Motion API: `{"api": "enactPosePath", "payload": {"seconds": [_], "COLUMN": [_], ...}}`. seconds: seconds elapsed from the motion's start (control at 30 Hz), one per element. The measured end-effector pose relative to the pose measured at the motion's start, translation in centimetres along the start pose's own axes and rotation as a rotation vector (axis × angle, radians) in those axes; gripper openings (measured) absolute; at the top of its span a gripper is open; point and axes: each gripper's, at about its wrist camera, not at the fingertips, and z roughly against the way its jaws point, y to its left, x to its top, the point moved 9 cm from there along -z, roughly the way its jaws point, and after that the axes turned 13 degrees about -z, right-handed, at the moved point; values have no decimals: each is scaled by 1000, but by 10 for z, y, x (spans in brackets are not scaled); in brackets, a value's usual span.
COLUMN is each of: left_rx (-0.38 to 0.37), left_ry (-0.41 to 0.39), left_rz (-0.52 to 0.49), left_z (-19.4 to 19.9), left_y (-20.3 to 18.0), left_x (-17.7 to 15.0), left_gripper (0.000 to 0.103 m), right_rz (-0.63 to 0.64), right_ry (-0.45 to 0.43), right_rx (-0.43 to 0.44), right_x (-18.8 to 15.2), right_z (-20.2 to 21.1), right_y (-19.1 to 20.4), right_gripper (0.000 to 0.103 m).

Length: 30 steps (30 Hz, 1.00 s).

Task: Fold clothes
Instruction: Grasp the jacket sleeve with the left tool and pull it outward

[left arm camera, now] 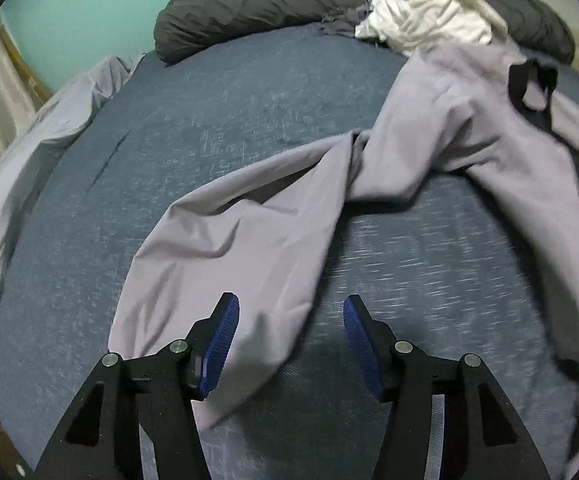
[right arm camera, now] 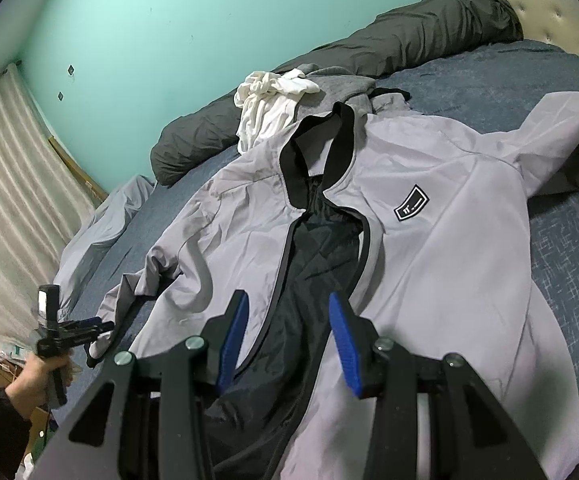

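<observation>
Left wrist view: my left gripper tilts down, jaws apart and empty above the one grey zip-up nylon jacket's sleeve. My right gripper hovers half-open, holding nothing, over its black lining. Both lie on the blue bedspread; jacket hem cut off.

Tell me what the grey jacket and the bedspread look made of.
Jacket: looks like thin, smooth synthetic shell, nylon or polyester, with a faint sheen and sharp creases; black lining looks quilted. Bedspread: matte, coarse-looking woven fabric, flecked blue; fibre unclear.
</observation>
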Motion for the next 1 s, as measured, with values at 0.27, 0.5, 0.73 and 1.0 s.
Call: {"api": "enactPosePath", "payload": {"seconds": [0.27,0.5,0.73,1.0], "left_rx": [29,57,70,166], "left_ry": [13,-77,-143,-79], "left_rz": [-4,94,188,64], "left_z": [-6,50,99,78], "left_y": [28,94,146,133], "left_x": [-6,5,19,12], "left_gripper": [1,1,1,1], "right_rz": [-3,-15,-17,-21], "right_ry": [13,11,4,6], "right_rx": [2,7,10,12], "right_x": [0,0,2,5], "right_z": [-5,-4,-3,-3], "right_y": [0,-1,-2,-6], "right_gripper": [42,42,42,42]}}
